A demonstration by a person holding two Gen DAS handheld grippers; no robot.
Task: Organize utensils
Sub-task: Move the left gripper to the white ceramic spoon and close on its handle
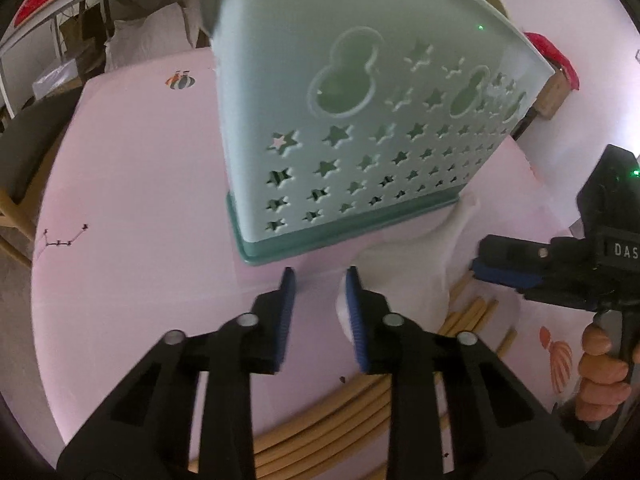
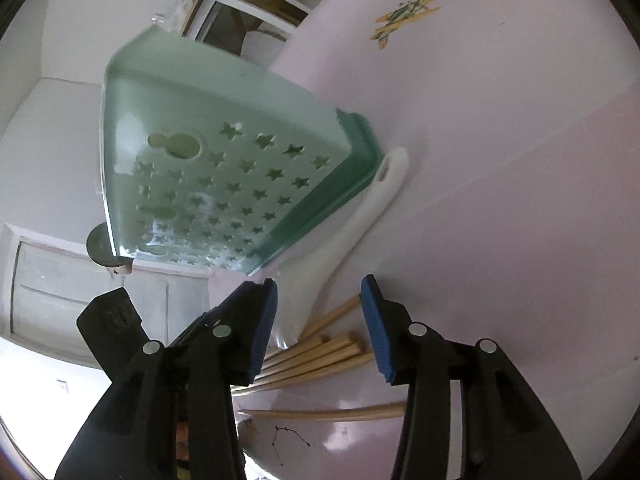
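Left wrist view shows the left gripper (image 1: 320, 312) angled down at a pink table (image 1: 132, 208), its jaws parted with nothing between them; the right-hand pad sits just beside, perhaps brushing, a white spoon (image 1: 404, 276) that lies on the table. Ahead stands a pale green utensil holder (image 1: 360, 128) with star cut-outs on a darker green base. Wooden chopsticks (image 1: 340, 428) lie loose beneath and to the right of the gripper. At the right edge a hand (image 1: 600, 376) holds the right gripper (image 1: 508, 270), seen side-on, so this view does not show how its jaws stand. Right wrist view shows the right gripper (image 2: 320, 328) with jaws released and wide, empty, poised over the near ends of the chopsticks (image 2: 320, 356), which lie in a loose bundle with one more stick (image 2: 328, 414) apart and nearer the camera. The spoon (image 2: 360, 216) runs from the bundle up to the holder (image 2: 224, 168), its handle end touching the dark base. My judgement is that a closing grip could catch only some sticks and scatter the rest, since they are not aligned. Lifting the spoon by its bowl could let it swing against the holder and nudge it. The two grippers also work close together and could collide.
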